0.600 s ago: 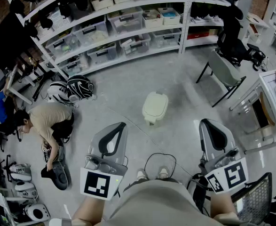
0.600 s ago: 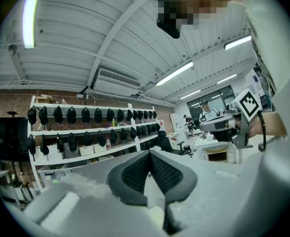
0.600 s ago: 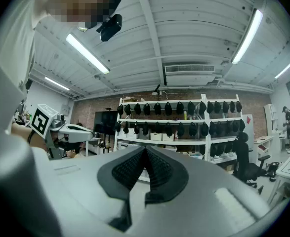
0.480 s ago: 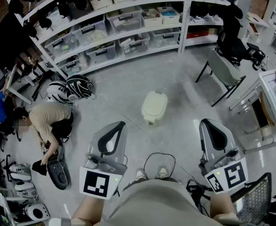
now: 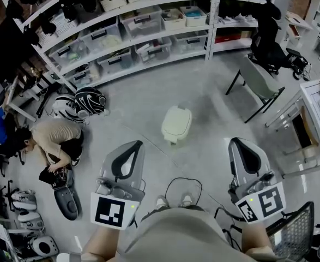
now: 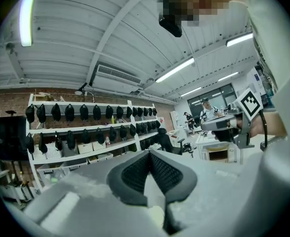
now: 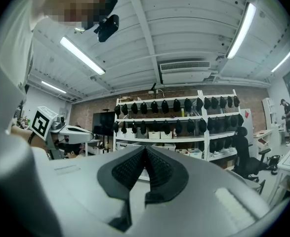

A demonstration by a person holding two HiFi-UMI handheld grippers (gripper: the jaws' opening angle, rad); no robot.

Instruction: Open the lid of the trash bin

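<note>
Long white shelves (image 5: 211, 15) ran along the far wall, loaded with clear plastic boxes (image 5: 146, 23). Their upper tiers held rows of dark rounded things (image 7: 177, 105), helmets or caps, I could not tell which. To my left a person in a beige top (image 5: 53, 137) crouched on the grey floor (image 5: 149, 100) over a dark oblong case (image 5: 67, 198). A black-and-white striped helmet (image 5: 90, 100) lay near the shelves. A grey chair (image 5: 260, 81) stood to my right, near a white bench (image 5: 315, 105). A thin black cable (image 5: 184, 178) looped on the floor by my feet.
</note>
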